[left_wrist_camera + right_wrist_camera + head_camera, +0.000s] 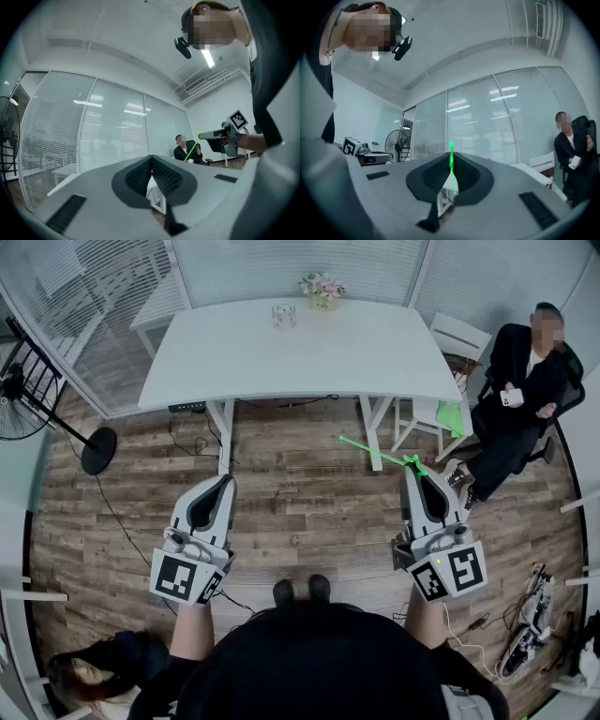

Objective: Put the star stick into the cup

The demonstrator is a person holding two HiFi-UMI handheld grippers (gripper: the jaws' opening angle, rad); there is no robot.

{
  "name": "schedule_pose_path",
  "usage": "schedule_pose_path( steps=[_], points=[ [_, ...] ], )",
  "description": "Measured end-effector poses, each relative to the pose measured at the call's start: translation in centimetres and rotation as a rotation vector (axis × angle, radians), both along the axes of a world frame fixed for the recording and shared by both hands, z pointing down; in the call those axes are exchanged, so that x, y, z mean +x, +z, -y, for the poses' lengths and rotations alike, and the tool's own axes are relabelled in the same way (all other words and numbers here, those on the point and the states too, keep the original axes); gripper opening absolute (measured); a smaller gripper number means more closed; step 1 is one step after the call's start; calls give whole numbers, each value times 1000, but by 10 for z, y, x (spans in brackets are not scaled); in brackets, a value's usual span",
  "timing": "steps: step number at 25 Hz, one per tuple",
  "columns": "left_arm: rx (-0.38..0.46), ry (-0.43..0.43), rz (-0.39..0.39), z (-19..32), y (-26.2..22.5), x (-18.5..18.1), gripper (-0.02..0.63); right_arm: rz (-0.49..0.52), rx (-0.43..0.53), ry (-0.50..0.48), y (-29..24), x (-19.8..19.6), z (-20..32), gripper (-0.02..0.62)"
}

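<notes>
Your right gripper [413, 472] clamps the star stick [373, 452] out over the floor, short of the desk [375, 357]. Your left gripper [225, 484] is closed on nothing. You're mid-carry: next, reach the cup [284, 315] by the desk's far edge.

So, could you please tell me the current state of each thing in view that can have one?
Cup: upright on the white table, no stick in it.
Star stick: clamped in the right hand-held gripper, off the table, over the floor.
Right hand-held gripper: shut on the star stick.
Left hand-held gripper: shut, nothing between its jaws.
</notes>
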State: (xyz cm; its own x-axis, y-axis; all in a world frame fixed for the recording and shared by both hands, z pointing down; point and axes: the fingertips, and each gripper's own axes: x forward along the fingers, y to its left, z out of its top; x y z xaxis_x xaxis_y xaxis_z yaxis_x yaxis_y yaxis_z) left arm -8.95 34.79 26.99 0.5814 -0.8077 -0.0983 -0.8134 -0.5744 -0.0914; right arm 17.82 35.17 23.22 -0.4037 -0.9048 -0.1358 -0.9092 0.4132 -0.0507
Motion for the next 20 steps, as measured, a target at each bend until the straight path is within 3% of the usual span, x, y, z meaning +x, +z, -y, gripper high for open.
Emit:
schedule_pose_path(
  steps=[20],
  points=[
    [-13,-10,-20,4,1,-31,12,-19,13,-23,-6,-39,6,20]
  ],
)
